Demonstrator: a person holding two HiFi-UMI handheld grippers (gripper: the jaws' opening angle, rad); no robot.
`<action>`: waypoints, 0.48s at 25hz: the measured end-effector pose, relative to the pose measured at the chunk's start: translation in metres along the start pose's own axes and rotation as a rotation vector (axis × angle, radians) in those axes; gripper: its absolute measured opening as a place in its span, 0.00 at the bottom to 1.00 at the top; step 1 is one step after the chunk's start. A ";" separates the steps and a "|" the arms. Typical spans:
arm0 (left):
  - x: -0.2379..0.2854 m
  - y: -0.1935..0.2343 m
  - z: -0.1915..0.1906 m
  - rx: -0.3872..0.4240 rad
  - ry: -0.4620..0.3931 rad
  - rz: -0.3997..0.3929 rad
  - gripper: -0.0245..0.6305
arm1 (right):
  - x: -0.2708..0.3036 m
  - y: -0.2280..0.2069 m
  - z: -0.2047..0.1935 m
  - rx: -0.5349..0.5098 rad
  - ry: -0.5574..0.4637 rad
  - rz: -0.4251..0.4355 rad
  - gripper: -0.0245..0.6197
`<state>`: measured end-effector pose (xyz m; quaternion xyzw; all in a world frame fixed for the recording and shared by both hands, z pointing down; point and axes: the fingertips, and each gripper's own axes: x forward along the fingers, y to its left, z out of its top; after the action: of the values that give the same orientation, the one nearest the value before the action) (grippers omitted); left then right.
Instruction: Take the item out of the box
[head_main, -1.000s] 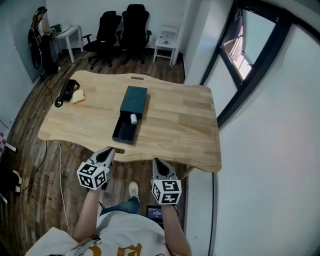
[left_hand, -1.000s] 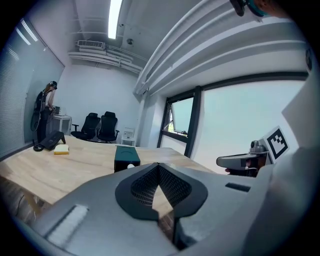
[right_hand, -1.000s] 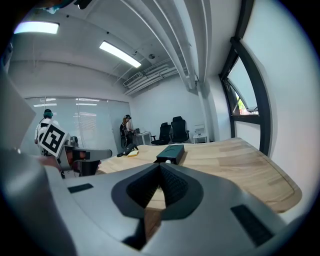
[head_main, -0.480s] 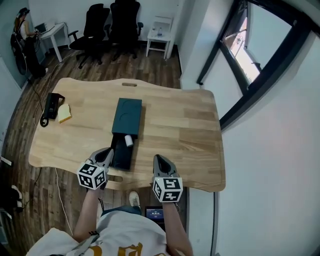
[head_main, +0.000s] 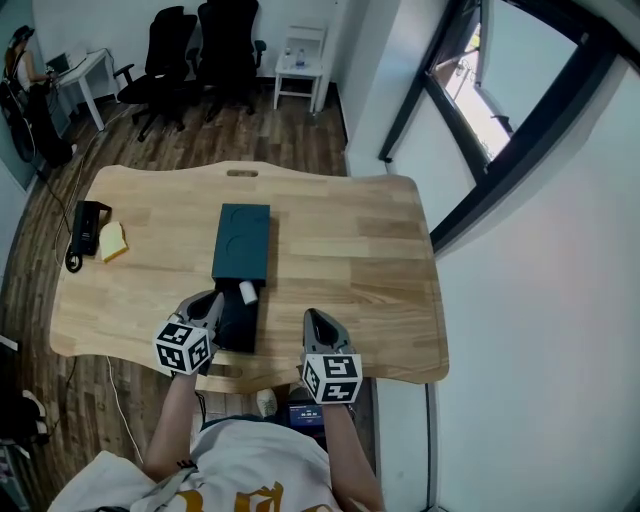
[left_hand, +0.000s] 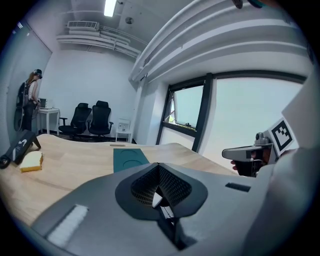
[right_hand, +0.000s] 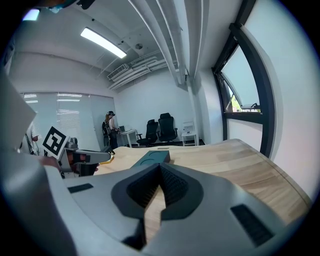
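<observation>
Wooden worktop carried the dark box with its drawer slid out toward the person, exposing the white item inside. The left hand-held gripper was clenched and empty beside the drawer. The right hand-held gripper was likewise clenched and empty, probably staged for approach.

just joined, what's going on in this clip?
A person holds tongs in each hand at the near edge of the wooden table. The dark box lies with its tray slid open toward them, and a small white item sits in it. The left tongs are by the tray, the right tongs off to its right. Both are shut and empty.
</observation>
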<state>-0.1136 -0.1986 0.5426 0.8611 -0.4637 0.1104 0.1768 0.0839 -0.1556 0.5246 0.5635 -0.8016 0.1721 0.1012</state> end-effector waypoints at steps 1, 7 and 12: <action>0.001 0.000 0.001 -0.002 -0.002 -0.001 0.04 | 0.000 -0.001 0.001 -0.001 -0.003 -0.001 0.05; 0.005 0.002 0.004 0.006 0.006 0.005 0.04 | 0.004 0.001 0.003 -0.004 -0.012 0.016 0.05; 0.009 0.007 0.002 0.004 0.018 0.035 0.04 | 0.012 -0.002 0.007 -0.007 -0.025 0.041 0.05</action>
<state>-0.1146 -0.2100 0.5451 0.8522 -0.4768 0.1224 0.1772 0.0817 -0.1690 0.5226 0.5487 -0.8148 0.1643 0.0895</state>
